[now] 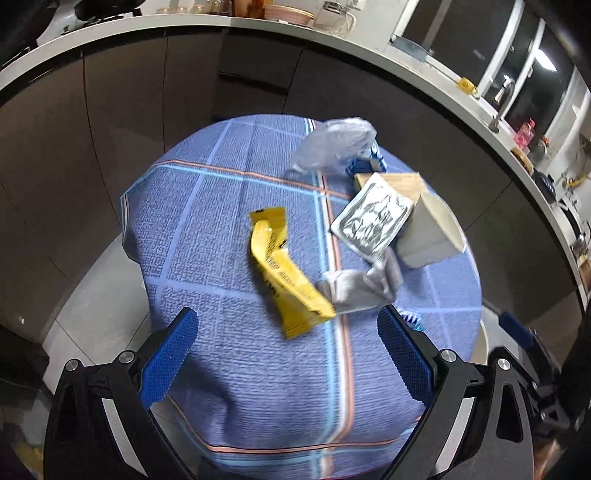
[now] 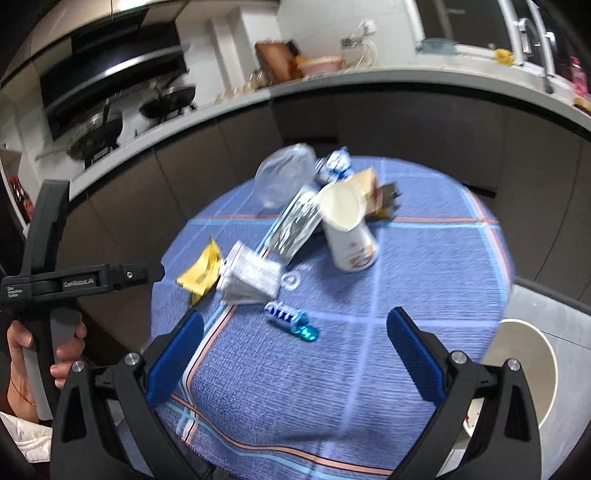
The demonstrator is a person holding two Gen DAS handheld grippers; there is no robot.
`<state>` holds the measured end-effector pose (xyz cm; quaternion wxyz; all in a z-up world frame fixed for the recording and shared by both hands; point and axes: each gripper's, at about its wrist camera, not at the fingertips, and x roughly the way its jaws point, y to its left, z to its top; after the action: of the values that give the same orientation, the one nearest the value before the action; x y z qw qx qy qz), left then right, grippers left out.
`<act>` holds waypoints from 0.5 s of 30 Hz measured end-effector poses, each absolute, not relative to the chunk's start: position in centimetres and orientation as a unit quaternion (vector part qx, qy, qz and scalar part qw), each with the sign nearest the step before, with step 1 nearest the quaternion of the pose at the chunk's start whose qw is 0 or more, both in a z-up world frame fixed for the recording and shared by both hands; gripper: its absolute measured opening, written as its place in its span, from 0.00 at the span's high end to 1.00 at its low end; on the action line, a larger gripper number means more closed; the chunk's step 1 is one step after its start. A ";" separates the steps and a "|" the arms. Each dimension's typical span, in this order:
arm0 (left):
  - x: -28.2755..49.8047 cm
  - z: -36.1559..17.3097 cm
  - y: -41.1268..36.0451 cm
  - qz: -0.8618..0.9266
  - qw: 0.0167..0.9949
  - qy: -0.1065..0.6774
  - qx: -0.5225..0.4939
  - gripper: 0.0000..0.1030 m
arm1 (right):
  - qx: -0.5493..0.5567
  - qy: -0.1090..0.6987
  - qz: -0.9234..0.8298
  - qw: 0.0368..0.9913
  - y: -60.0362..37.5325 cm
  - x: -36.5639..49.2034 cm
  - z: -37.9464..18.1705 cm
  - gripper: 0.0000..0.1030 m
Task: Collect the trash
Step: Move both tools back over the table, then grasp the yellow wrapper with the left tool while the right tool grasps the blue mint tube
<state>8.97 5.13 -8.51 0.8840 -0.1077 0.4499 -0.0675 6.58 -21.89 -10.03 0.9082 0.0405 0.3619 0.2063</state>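
Observation:
Trash lies on a round table with a blue plaid cloth [image 1: 229,387]. A yellow wrapper [image 1: 284,273] lies mid-table, just beyond my open, empty left gripper [image 1: 288,350]. Beside it are a crumpled silver wrapper [image 1: 358,284], a silver foil pouch [image 1: 373,218], a tipped white paper cup [image 1: 432,232] and a clear plastic bag [image 1: 332,144]. In the right wrist view my open, empty right gripper [image 2: 295,350] hovers over the cloth [image 2: 424,258] near a small blue wrapper [image 2: 291,319]. The cup [image 2: 347,225], pouch [image 2: 295,225], silver wrapper [image 2: 251,277] and yellow wrapper [image 2: 201,273] lie beyond.
A white bin [image 2: 532,373] stands on the floor right of the table. Dark cabinets and a white counter [image 1: 295,33] curve behind. A blue-white carton [image 2: 334,164] and brown packaging [image 2: 384,195] lie at the far edge. The left handle [image 2: 55,280] is at the left.

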 end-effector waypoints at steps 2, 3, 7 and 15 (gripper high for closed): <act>9.3 -8.9 5.1 -0.080 0.880 0.457 -0.101 0.26 | 0.027 0.379 0.212 0.900 -20.8 7.3 -10.9 0.17; 9.6 -9.3 5.1 -0.095 0.875 0.464 -0.100 0.31 | 0.016 0.387 0.214 0.897 -20.2 7.7 -11.3 0.23; 10.7 -10.8 4.8 -0.123 0.861 0.482 -0.106 0.41 | -0.035 0.415 0.225 0.881 -17.8 9.1 -13.4 0.32; 13.6 -12.5 6.5 -0.150 0.826 0.507 -0.194 0.51 | -0.109 0.417 0.235 0.871 -15.2 10.6 -15.3 0.33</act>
<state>13.60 6.51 -12.45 0.8263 -0.1938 0.5071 -0.1502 10.65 -15.18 -15.27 0.8711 -0.1086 0.4171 0.2354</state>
